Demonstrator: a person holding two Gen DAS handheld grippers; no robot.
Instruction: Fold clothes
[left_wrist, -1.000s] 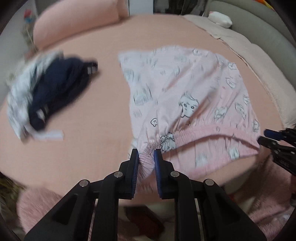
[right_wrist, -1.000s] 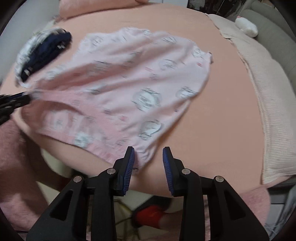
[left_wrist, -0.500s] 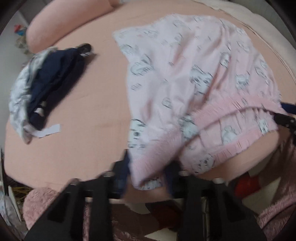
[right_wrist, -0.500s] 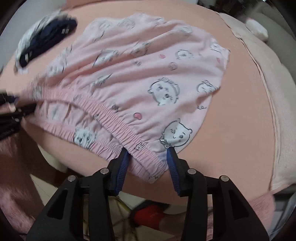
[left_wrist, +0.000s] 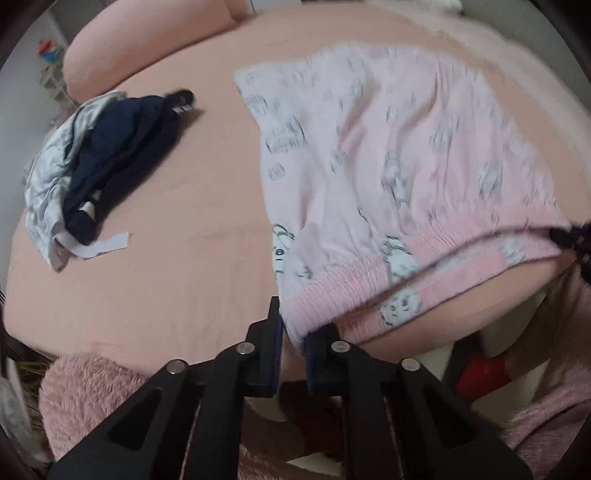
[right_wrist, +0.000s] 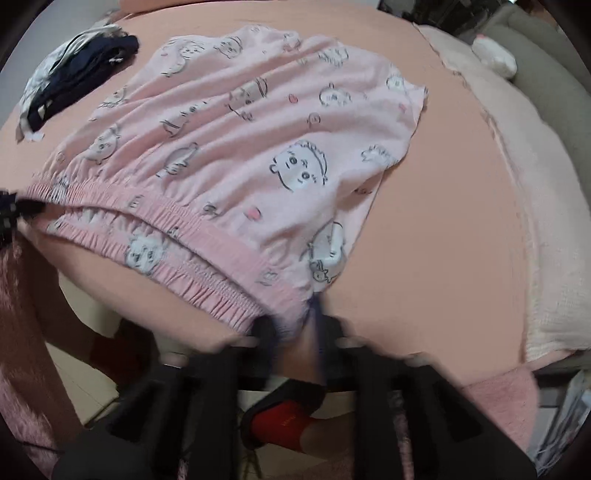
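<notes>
Both grippers have just been closing: our left gripper (left_wrist: 293, 345) clamps the pink shorts (left_wrist: 399, 177) at one waistband corner, our right gripper (right_wrist: 295, 328) the other. Their waistband (right_wrist: 177, 221) runs nine to three along the bed's (left_wrist: 166, 240) near edge; the legs point toward twelve.

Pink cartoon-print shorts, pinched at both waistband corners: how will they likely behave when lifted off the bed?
The pink shorts would likely hang floppy, since the thin fabric already wrinkles. The gathered waistband would probably sag between the left tool and right tool. They look light, and the ribbed elastic seems unlikely to slip.
</notes>
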